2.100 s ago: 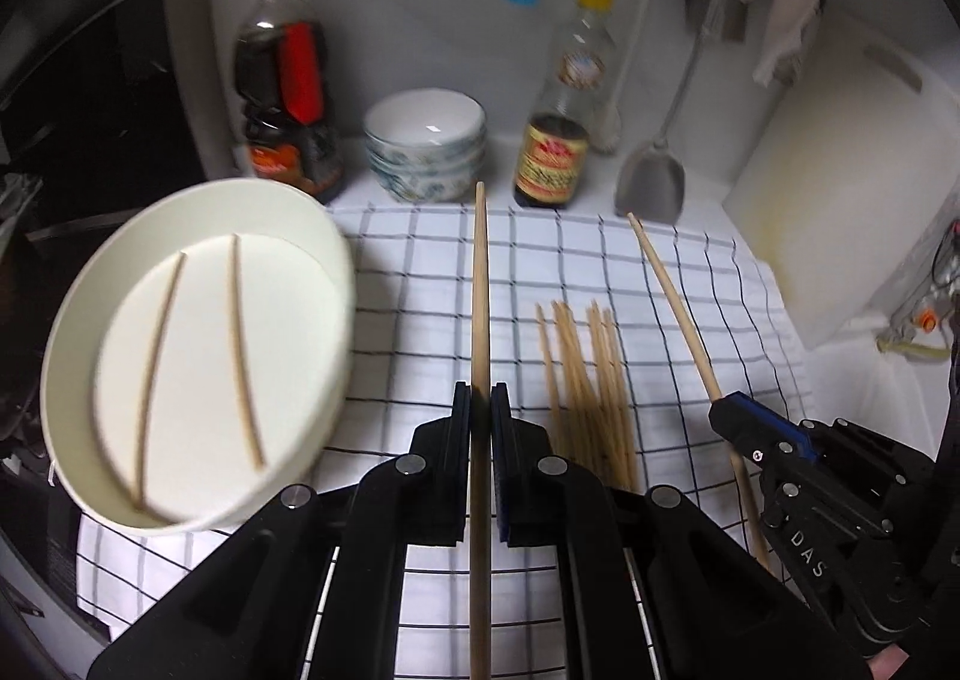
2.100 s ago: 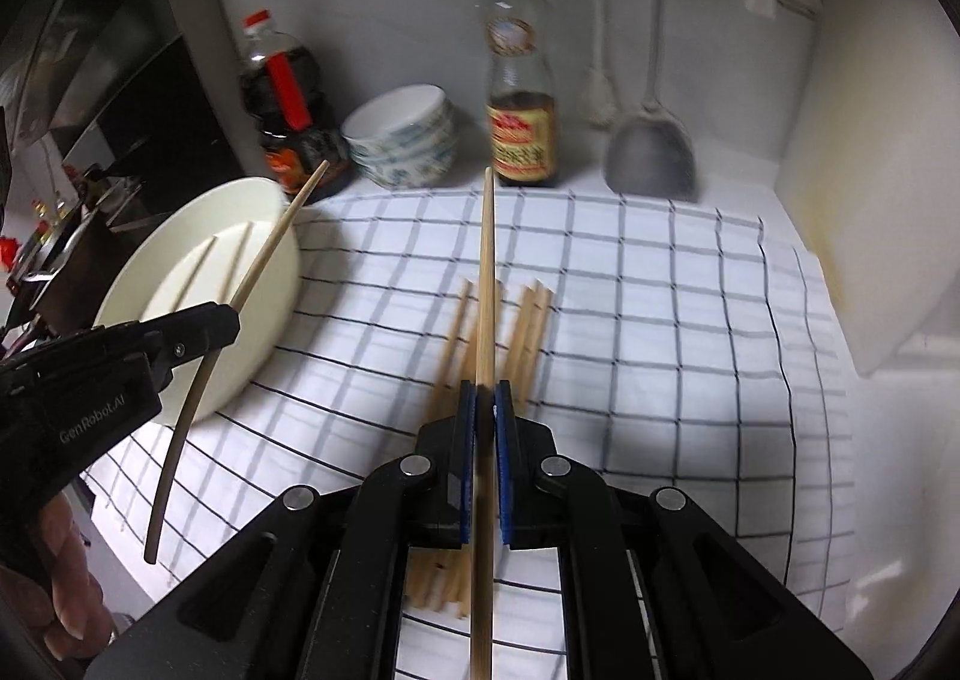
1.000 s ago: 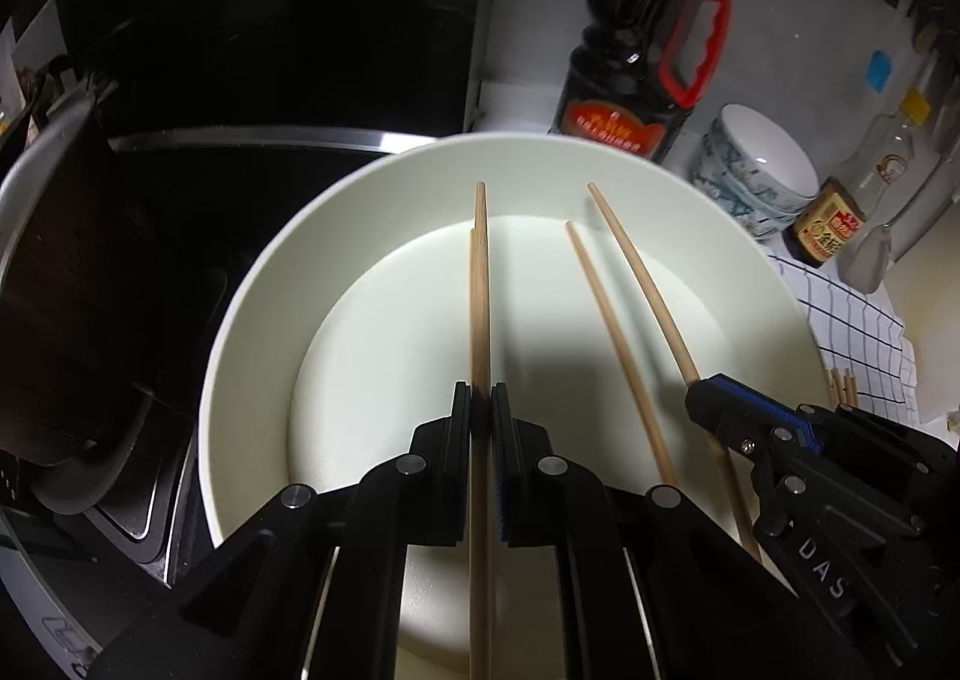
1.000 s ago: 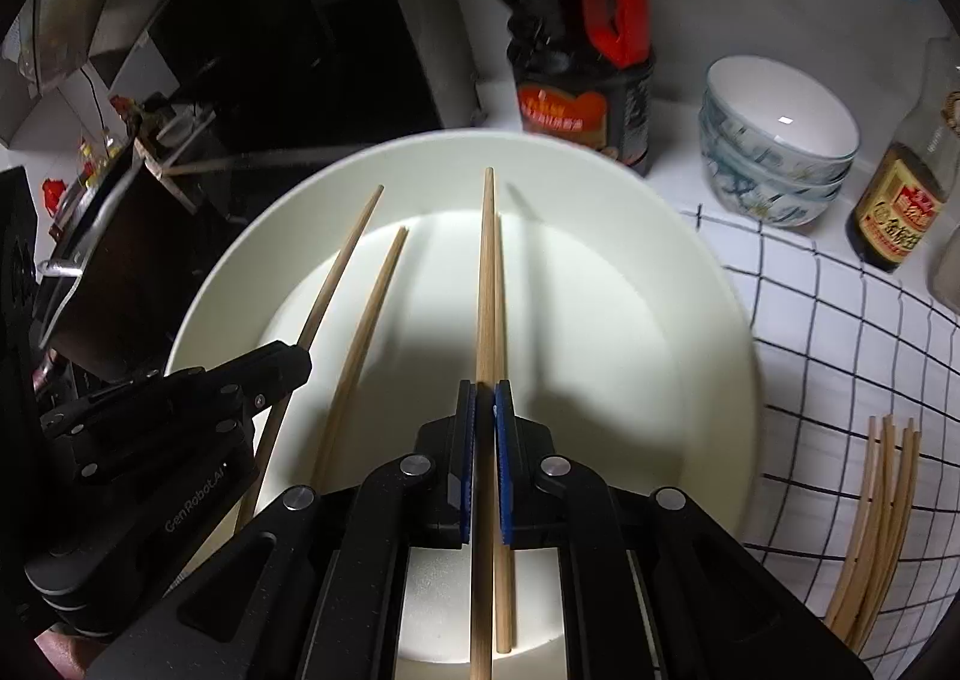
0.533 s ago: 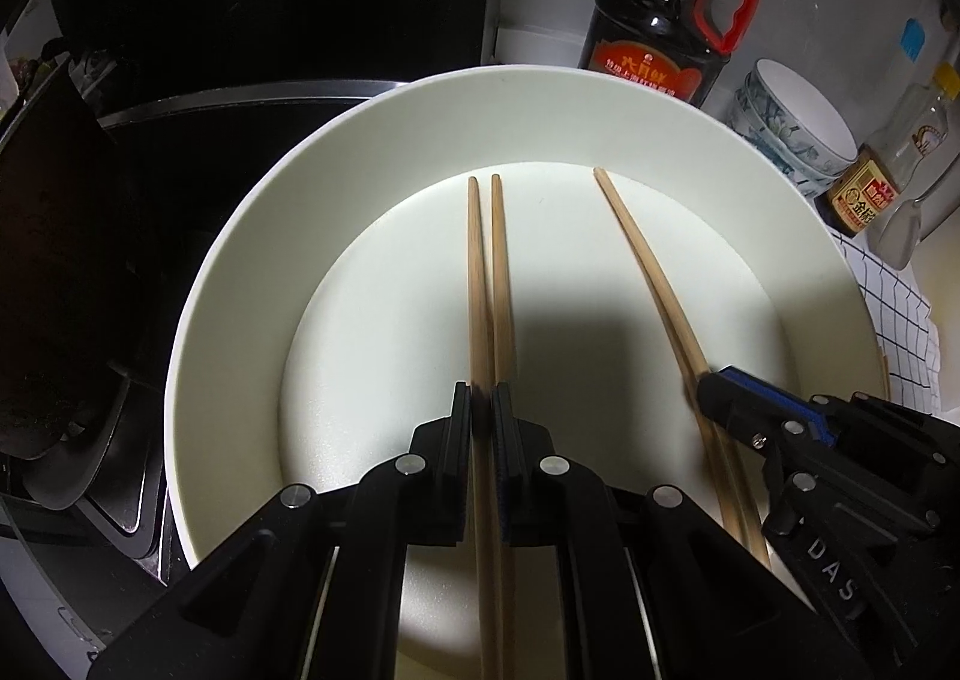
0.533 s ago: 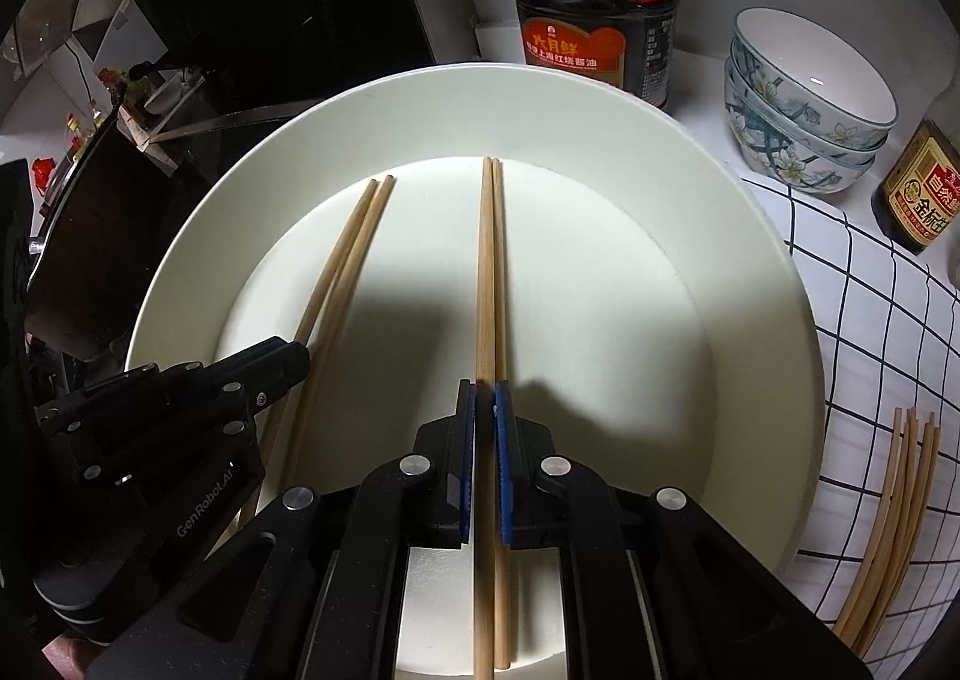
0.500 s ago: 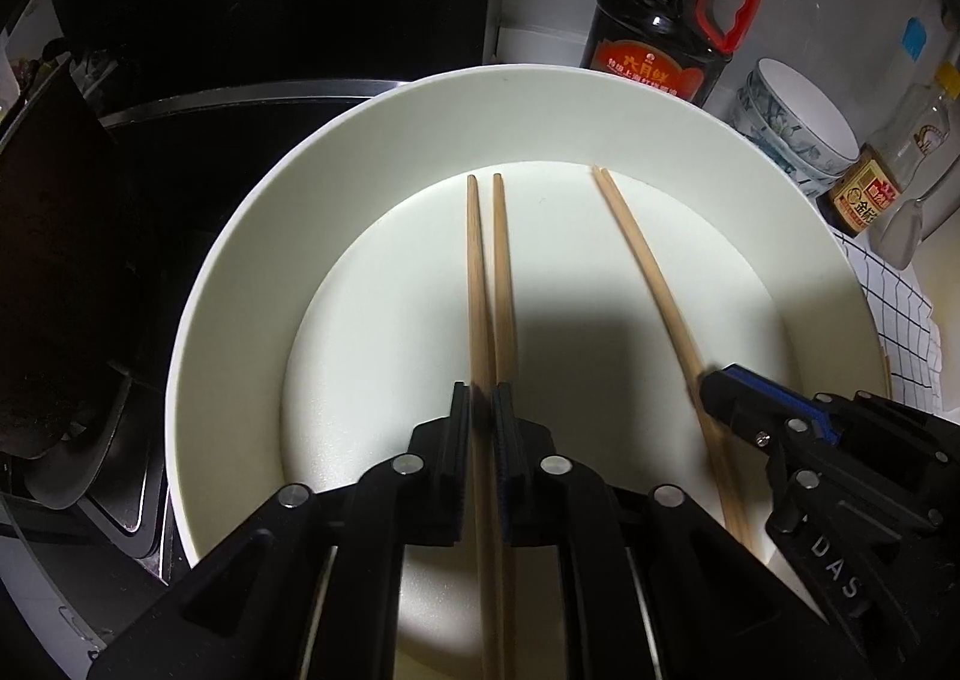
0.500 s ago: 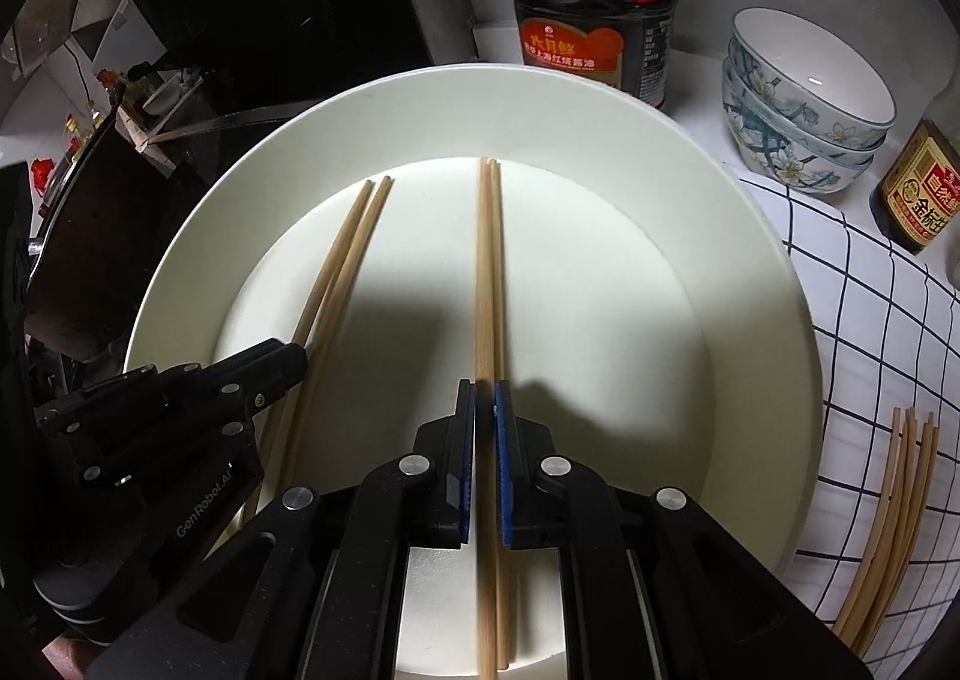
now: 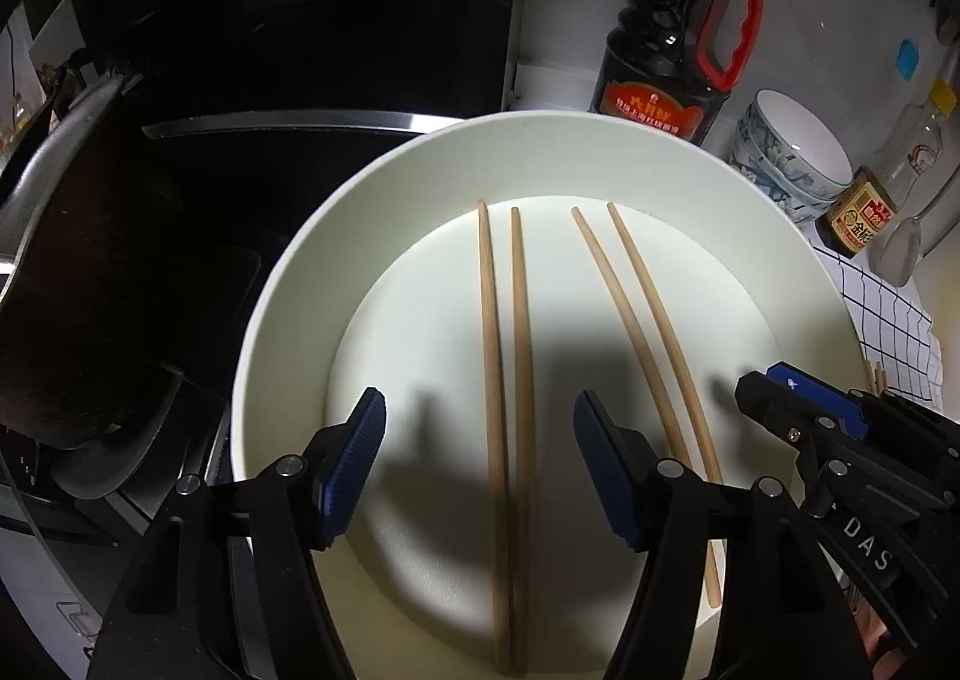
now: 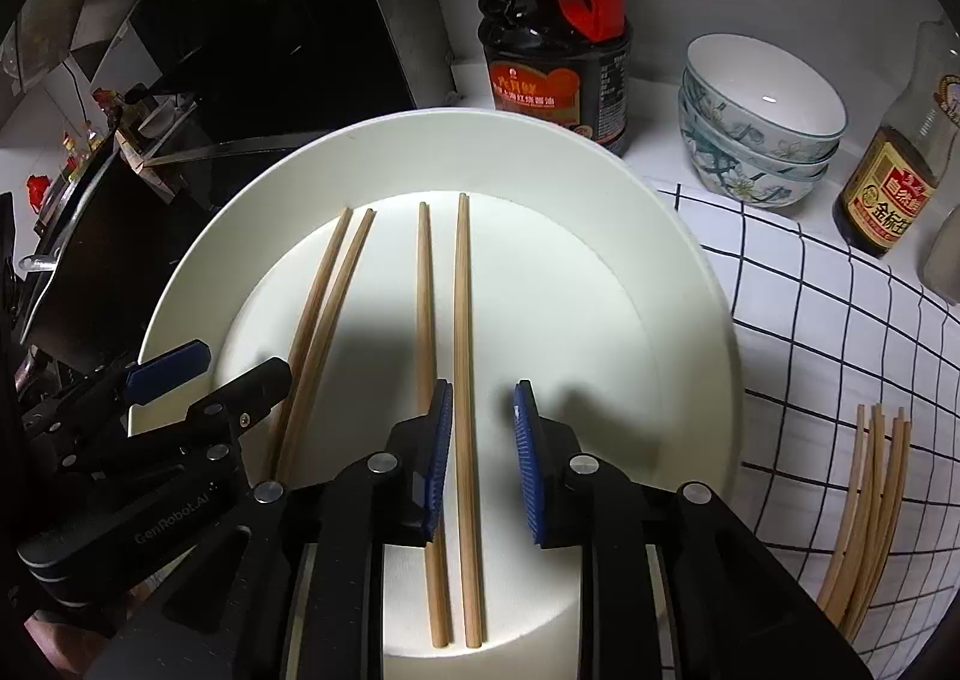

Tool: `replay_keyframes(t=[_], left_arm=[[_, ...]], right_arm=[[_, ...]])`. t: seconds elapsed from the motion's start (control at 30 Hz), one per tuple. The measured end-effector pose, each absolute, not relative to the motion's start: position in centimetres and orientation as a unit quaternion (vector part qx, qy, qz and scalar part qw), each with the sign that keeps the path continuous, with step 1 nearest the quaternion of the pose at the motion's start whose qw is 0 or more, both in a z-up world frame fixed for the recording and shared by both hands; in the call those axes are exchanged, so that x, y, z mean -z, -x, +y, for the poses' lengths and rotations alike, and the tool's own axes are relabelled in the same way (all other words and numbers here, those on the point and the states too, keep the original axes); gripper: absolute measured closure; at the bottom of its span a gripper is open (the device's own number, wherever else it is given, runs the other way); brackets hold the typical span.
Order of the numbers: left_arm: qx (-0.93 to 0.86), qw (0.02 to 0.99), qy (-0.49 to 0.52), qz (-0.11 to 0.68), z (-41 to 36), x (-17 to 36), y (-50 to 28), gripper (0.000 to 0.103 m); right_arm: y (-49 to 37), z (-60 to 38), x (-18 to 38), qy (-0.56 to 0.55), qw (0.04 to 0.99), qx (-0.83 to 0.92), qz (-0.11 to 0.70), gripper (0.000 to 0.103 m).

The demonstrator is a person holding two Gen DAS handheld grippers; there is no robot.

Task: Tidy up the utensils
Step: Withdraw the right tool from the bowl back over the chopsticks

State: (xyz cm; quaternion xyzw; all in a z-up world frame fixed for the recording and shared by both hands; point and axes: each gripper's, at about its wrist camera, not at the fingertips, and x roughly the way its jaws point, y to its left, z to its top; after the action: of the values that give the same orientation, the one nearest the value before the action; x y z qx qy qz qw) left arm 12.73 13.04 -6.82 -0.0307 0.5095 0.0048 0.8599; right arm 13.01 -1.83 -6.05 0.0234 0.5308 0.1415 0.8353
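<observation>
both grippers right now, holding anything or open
left gripper: open, jaws just opening, chopsticks lie loose on plate.
right gripper: open, just opening, holds nothing.

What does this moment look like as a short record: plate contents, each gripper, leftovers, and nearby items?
plate: white, holds four chopsticks lying as two pairs
left pair: lies between the jaws of the left gripper, untouched
right pair: one stick lies between the jaws of the right gripper, the other just outside them
jaws: both sets have just been opening; left wider than right
loose chopsticks: bundle on the checked cloth
behind plate: dark sauce bottle, stacked bowls
</observation>
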Motion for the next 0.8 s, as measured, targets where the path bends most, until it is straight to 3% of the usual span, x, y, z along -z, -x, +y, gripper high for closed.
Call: replay_keyframes(t=[0.4, 0.8], left_arm=[[-0.011, 0.871, 0.031, 0.489, 13.2, 4.1, -10.5, 0.030], [-0.001, 0.885, 0.033, 0.465, 13.1, 1.3, -7.8, 0.025]], right_arm=[[-10.3, -3.1, 3.0, -0.024, 0.850, -0.128, 0.510, 0.065], [-7.3, -4.4, 0.6, -0.016, 0.861, -0.115, 0.495, 0.061]])
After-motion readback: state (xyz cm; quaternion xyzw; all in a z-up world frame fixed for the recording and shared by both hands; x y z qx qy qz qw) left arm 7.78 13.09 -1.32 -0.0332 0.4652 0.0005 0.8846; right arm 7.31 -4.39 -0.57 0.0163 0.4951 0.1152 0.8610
